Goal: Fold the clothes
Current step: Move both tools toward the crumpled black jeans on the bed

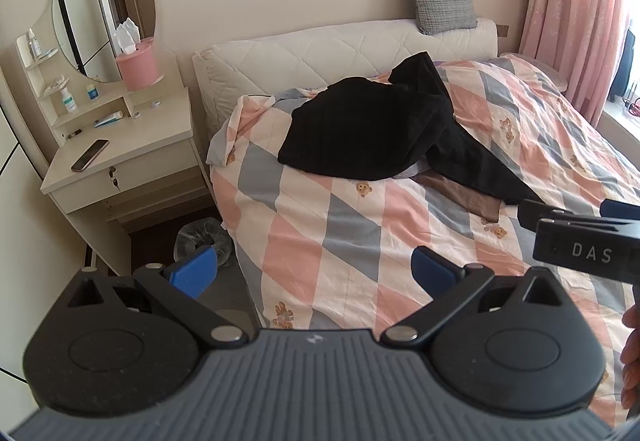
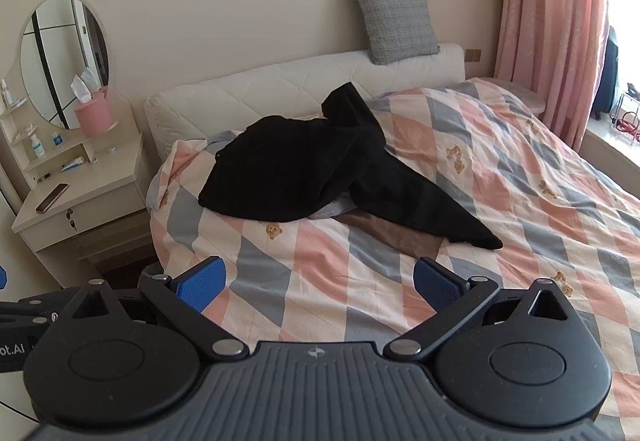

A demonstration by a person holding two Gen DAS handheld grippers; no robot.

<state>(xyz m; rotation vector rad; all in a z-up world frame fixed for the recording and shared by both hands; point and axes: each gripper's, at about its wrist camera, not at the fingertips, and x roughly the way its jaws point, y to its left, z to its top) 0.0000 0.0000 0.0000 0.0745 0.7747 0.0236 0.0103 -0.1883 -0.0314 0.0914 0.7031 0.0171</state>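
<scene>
Clothes lay heaped mid-frame on the quilt, well beyond both tongs: left gripper and right gripper hung wide and empty. Grabbing the black layer blindly risked dragging up the brown piece beneath.

Two tongs: left tongs, right tongs. One black garment, one brown garment, one gray cushion, one phone, one pink tissue box, one round mirror, one bed.
</scene>
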